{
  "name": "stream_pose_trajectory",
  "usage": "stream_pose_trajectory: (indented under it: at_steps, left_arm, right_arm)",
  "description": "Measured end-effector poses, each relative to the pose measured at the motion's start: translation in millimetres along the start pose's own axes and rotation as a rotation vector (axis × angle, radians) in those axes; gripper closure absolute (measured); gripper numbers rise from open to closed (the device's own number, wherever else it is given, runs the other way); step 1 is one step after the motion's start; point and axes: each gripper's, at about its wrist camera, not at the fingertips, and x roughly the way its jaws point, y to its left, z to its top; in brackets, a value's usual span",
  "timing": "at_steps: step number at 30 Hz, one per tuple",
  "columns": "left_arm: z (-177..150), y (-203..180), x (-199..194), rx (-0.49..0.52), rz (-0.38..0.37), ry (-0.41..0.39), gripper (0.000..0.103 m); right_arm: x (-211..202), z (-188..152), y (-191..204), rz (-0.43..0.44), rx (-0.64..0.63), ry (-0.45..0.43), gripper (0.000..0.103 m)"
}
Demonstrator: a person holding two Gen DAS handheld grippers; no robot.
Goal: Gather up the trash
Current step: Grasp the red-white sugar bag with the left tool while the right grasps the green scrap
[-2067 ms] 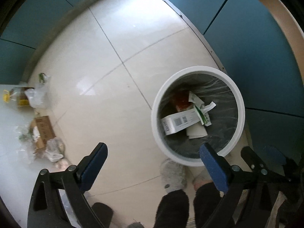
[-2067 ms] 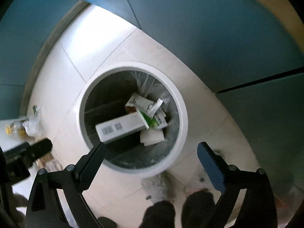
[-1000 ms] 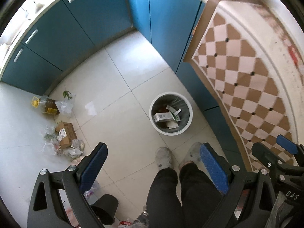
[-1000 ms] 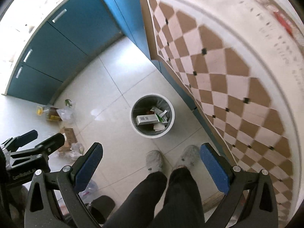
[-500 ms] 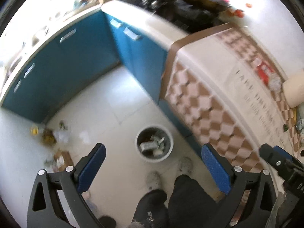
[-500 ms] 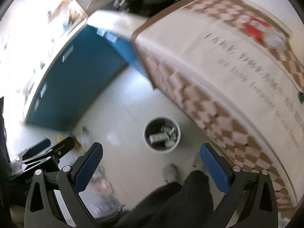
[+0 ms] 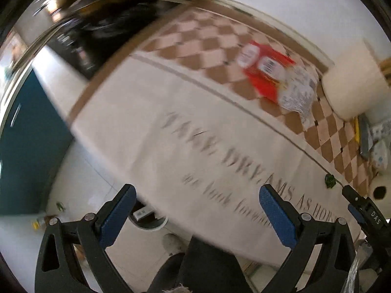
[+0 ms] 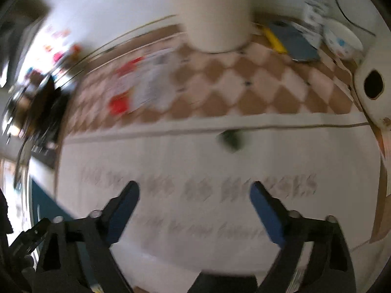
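A counter point(image 7: 136, 112) is carrying a checkered, lettered mat point(image 7: 195, 48). A red wrapper point(image 7: 265, 73), crumpled paper point(image 7: 297, 92) and a white cylinder point(image 7: 352, 83) are lying on the mat.

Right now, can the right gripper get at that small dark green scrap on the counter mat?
Probably yes. The right gripper is open and empty, and the green scrap lies ahead on the mat with nothing between. The frame is blurred, so alignment is uncertain.

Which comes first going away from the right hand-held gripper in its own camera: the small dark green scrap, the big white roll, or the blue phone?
From the right hand-held gripper:
1. Dark green scrap, just ahead, slightly right.
2. White roll and blue phone, both at the counter's back; too close to rank.
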Motion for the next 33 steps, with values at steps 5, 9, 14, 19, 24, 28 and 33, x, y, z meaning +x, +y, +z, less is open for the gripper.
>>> stream_pose_trajectory:
  at_steps: [5, 9, 14, 19, 24, 28, 33]
  left_arm:
    - [31.9, -44.9, 34.7, 0.049, 0.022, 0.049, 0.000]
    - [49.4, -57.2, 55.9, 0.059, 0.038, 0.087, 0.000]
    - [71.1, -49.8, 79.1, -0.030, 0.001, 0.132, 0.001]
    - [96.3, -37.4, 104.3, -0.143, -0.083, 0.158, 0.001]
    - [123.8, -32.5, 122.5, -0.224, -0.190, 0.138, 0.001]
    - [142.8, -35.4, 132.3, -0.248, -0.240, 0.102, 0.003]
    - [169.6, -50.2, 136.7, -0.219, -0.288, 0.051, 0.004]
  right_arm:
    - [54.7, 33.1, -26.7, 0.013, 0.057, 0.063, 0.036]
    - [85.9, 46.3, -26.1, 0.008, 0.029, 0.080, 0.069]
    - [94.5, 56.5, -11.7, 0.010, -0.034, 0.071, 0.079]
    - [81.1, 96.5, 27.6, 0.084, -0.132, -0.007, 0.079]
    - [108.8, 140.8, 76.7, 0.113, -0.230, -0.044, 0.080]
    - [150.9, 158.8, 100.2, 0.086, -0.267, 0.017, 0.080]
    - [169.4, 161.1, 94.1, 0.136, -0.223, 0.052, 0.080]
